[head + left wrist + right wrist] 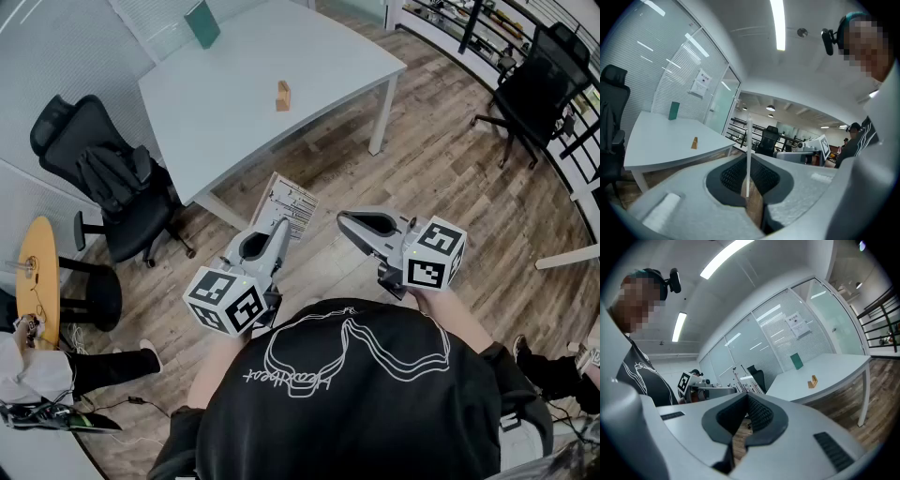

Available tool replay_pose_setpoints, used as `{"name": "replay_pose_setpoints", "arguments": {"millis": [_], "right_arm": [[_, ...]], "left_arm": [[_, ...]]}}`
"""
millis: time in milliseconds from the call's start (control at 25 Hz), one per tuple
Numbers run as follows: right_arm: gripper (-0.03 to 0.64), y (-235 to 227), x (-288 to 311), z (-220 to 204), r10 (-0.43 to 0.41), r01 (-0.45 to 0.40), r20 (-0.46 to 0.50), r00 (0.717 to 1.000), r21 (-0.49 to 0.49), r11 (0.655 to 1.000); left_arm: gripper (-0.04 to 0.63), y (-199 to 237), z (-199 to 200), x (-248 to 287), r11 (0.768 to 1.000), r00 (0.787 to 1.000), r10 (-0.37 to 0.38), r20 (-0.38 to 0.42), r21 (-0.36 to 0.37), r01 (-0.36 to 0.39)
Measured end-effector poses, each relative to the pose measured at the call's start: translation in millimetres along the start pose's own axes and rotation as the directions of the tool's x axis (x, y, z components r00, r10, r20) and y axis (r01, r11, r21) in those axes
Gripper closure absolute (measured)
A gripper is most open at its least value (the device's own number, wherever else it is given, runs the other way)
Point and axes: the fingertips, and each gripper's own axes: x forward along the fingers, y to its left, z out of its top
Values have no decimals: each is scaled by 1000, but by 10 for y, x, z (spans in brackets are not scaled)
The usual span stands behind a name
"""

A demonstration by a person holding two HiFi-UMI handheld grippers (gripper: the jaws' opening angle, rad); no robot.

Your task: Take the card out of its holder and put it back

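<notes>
A white printed card (pixel 286 203) stands between the jaws of my left gripper (pixel 279 231), which is shut on its lower edge, off the near edge of the table. In the left gripper view the card (pixel 748 150) shows edge-on between the pads of the left gripper (pixel 748 161). The small wooden card holder (pixel 282 95) stands empty on the grey table (pixel 234 112), well ahead of both grippers; it also shows as holder (pixel 694 143) and holder (pixel 813 381). My right gripper (pixel 344 221) hovers beside the left one, shut on nothing (pixel 747 401).
A green upright object (pixel 202 23) stands at the table's far edge. Black office chairs sit at the left (pixel 117 183) and far right (pixel 534 84). A round wooden stool (pixel 37 272) and a seated person's leg (pixel 103 366) are at the lower left. Wooden floor lies below the grippers.
</notes>
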Motion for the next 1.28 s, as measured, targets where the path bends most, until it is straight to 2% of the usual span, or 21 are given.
{"name": "replay_pose_setpoints", "arguments": {"millis": [400,600,960,1280], "right_arm": [[609,148,-244,146,1,-1,4,1000,-63,998],[609,74,-363,160,-20,20,1,1000,-55,998],[607,-152,-426,118,-19,19,13,1000,-38,999],[607,-711,-371,253,-77,77,28,997,-7,997]], "left_arm": [[571,-322,144,28,999,999,-32,42,42,30],[571,-484,183,106,996,997,-60,49,74,57],[571,-345,184,431,997,999,-45,21,61,44],[571,34,252,985,999,999,-49,11,22,49]]}}
